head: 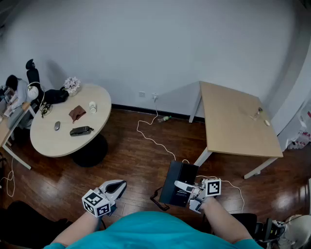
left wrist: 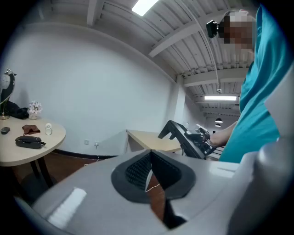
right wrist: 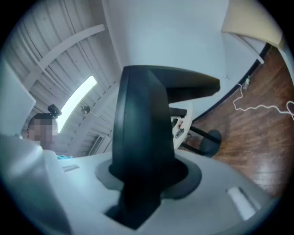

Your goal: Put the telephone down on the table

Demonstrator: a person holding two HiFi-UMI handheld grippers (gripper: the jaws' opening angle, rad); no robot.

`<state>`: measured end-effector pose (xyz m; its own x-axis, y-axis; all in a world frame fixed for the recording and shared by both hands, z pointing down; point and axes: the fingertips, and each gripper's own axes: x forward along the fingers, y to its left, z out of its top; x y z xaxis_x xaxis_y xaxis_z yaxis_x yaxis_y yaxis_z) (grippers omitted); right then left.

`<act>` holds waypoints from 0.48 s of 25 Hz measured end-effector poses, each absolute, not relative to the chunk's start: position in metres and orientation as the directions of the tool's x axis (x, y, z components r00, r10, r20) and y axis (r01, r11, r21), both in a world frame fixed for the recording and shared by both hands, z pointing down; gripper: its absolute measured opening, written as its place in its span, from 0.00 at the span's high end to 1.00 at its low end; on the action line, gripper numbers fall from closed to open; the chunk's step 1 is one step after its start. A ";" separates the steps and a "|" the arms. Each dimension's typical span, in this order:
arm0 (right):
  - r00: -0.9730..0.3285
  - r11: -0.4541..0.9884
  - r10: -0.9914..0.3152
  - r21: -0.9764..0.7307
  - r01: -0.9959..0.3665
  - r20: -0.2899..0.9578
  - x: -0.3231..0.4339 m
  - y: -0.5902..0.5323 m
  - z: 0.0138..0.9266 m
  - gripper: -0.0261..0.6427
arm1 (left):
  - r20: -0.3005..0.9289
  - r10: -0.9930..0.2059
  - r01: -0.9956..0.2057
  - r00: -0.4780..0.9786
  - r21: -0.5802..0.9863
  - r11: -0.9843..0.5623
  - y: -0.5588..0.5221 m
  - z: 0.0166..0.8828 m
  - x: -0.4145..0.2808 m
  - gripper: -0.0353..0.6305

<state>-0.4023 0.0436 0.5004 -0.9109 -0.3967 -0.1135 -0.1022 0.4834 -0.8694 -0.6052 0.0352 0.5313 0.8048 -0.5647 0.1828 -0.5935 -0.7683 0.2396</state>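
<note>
Matt black telephone (head: 178, 187), glossy wooden floor (head: 131, 160)

Head view: even, diffuse, slightly cool indoor light; the white wall (head: 146, 44) is lit flat. Soft shadows are thrown on the wooden floor (head: 136, 160) under the round counter (head: 68, 141) and onto the wall beside the rectangular counter (head: 233, 121). A faint sheen is carried by the floor boards. Heavy barrel distortion is seen in all views; black circular vignetting is added in both gripper views. A ceiling strip light (left wrist: 146, 5) is blown out in the left gripper view, a second strip light (right wrist: 78, 98) in the right gripper view. The telephone (right wrist: 142, 137) is rendered as a near-black, soft silhouette. The pale housings of the left tongs (left wrist: 149, 165) and right tongs (right wrist: 144, 176) are out of focus; backgrounds are kept sharper.
</note>
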 end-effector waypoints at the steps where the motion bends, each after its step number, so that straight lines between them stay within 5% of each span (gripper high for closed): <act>1: -0.910 0.482 -0.398 -0.870 -0.101 -0.114 -0.399 0.044 0.500 0.73 | 0.184 -0.561 -0.591 0.807 0.236 -0.772 0.035 0.531 -0.601 0.94; 12: -0.917 0.491 -0.383 -0.866 -0.099 -0.113 -0.333 0.054 0.494 0.73 | 0.180 -0.557 -0.585 0.811 0.230 -0.778 0.043 0.522 -0.521 0.94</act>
